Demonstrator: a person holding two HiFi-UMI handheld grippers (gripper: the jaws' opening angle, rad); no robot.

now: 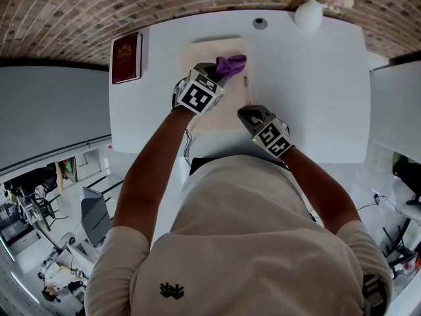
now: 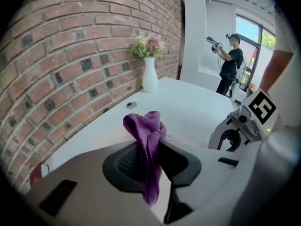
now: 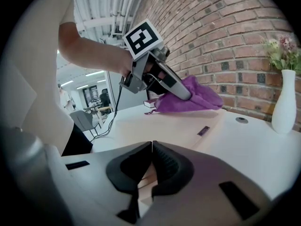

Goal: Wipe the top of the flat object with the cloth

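We judge the cloth [image 2: 144,126] soft, light; left tool [image 2: 148,160] grasps its middle, bunch protruding ahead; right tool [image 3: 150,166] clenched, empty.

There were one white table [image 1: 316,97], one purple fleecy cloth [image 1: 231,64], one flat pale beige board [image 1: 204,52], one dark red hardback book [image 1: 125,58], one white ceramic vase [image 1: 308,14] and two grippers, a left gripper [image 1: 220,73] and a right gripper [image 1: 250,116].

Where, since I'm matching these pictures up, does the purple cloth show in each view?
Head view: cloth upper centre, on the beige board, at the left gripper's tip.
Left gripper view: cloth centre, pinched between the jaws.
Right gripper view: cloth upper middle, beneath the left gripper.
Shared landmark: the white vase.
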